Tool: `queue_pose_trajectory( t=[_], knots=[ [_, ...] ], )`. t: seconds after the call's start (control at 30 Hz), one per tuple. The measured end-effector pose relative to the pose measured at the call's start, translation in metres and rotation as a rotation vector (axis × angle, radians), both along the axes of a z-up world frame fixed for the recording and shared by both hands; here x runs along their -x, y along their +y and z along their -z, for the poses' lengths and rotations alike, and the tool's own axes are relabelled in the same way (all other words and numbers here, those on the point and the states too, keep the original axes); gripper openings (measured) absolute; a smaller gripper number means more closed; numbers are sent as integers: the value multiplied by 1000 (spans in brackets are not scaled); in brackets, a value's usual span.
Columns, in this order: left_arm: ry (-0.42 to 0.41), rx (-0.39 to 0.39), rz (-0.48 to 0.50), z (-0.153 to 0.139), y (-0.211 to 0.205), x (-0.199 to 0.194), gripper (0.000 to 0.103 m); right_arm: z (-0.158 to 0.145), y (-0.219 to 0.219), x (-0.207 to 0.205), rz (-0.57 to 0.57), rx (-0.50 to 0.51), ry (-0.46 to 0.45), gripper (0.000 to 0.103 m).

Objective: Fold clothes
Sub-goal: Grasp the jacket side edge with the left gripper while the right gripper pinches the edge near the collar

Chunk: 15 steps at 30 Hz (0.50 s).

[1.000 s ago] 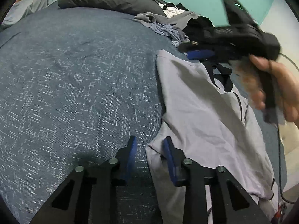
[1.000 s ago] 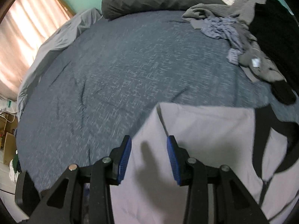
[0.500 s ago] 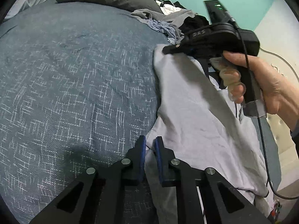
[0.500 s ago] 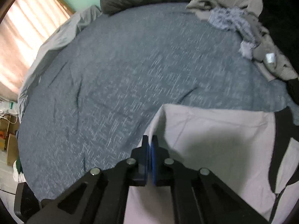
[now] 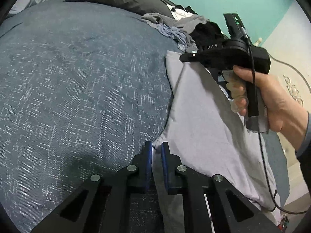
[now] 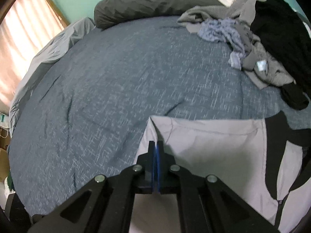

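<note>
On the left, my left gripper (image 5: 155,151) is clamped on the near edge of the pale grey garment (image 5: 204,132) that lies on the blue bedspread (image 5: 77,89). To its right, my right gripper (image 6: 156,149) is pinched fast on the far corner of that edge. To fold well, I judge I should lift both hands together, keep the edge taut between them, and carry it over evenly, clear of the clothes pile (image 6: 252,38).

Both tools tilted downward, left tool (image 5: 155,151) and right tool (image 6: 156,151) clamped, jaws just closed.
</note>
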<state>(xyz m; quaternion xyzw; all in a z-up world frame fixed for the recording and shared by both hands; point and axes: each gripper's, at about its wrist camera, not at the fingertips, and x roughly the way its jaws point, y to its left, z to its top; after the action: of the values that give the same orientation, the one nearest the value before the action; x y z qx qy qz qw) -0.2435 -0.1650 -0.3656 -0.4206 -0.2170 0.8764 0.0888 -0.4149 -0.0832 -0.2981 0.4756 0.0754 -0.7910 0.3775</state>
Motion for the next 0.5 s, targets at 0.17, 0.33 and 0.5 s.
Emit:
queue_pose_trajectory(
  t=[0.17,0.33,0.5],
  knots=[
    [-7,-5,-19,-1,-6,-4,11,-16,-7,-4,-12,-20,72,2],
    [-4,-8,-34,-3,-10,-8,11,-21,-21,-23,-151,-26,90,2],
    [1,-10,-29,-5,-11,-10,11,5,-20,-25,-156,-111,44,2]
  ],
)
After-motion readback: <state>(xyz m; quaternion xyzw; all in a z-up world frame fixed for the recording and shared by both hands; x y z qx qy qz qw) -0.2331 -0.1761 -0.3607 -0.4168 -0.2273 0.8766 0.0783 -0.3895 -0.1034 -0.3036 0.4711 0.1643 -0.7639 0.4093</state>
